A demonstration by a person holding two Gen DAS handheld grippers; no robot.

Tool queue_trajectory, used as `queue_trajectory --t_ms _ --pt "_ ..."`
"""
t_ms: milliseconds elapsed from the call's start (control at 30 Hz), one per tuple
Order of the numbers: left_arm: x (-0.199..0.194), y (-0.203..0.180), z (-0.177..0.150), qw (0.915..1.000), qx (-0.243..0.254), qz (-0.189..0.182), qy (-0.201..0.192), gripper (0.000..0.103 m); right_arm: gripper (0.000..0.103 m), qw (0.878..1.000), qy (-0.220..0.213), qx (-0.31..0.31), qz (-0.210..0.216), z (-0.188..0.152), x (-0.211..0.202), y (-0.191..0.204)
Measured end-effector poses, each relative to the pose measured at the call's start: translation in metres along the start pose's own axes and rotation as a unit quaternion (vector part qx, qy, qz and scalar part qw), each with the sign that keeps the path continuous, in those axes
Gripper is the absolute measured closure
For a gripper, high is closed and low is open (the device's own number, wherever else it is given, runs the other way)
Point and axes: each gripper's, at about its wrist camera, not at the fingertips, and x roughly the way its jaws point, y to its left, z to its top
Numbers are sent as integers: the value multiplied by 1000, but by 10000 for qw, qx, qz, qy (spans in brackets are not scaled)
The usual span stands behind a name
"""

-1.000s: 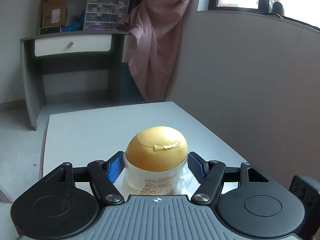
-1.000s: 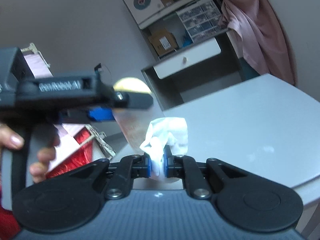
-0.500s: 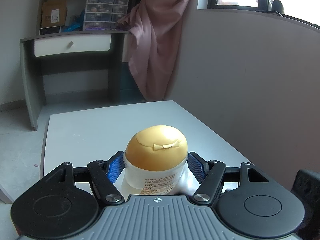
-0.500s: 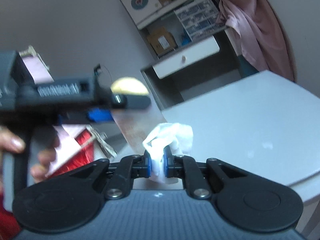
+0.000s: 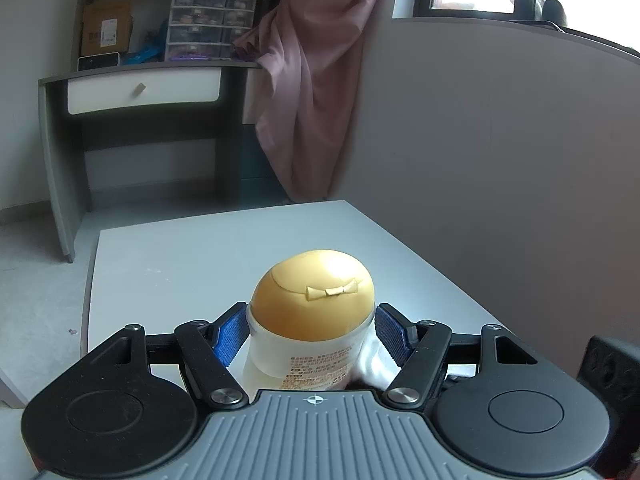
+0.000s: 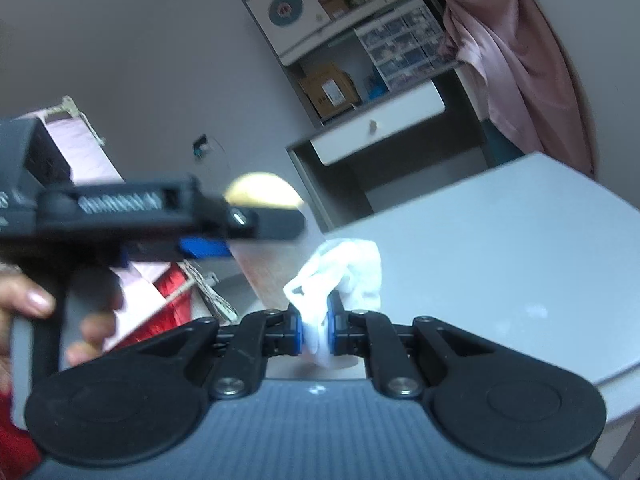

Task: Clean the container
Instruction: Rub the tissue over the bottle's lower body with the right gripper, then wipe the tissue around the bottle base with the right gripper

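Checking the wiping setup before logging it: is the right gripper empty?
No, the right gripper is shut on a crumpled white tissue pinched between its blue pads.

You are holding a small bottle (image 5: 310,344) upright over the near end of a pale grey table (image 5: 180,264). Its body is milky, see-through plastic with a printed label of tiny text facing you. A rounded, yolk-yellow cap (image 5: 314,294) closes the top, with a small raised bow on its front. Blue pads (image 5: 230,334) press the body from the left and the right, just under the cap. A crumpled white tissue (image 6: 340,268) sits bunched low against the bottle's right side, pinched at its near end. From the right side, only the top of the yellow cap shows; the bottle's body there is blurred.
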Motion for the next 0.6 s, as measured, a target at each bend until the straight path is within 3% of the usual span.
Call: queue_trajectory --t_ms 333,600 --pt "0 -1 -1 10000 -15 7 0 34 91 9995 244 -77 -159 -11 5 0" --pt "3 0 2 10000 -13 2 12 34 91 9999 62 -111 16 1 -3 12"
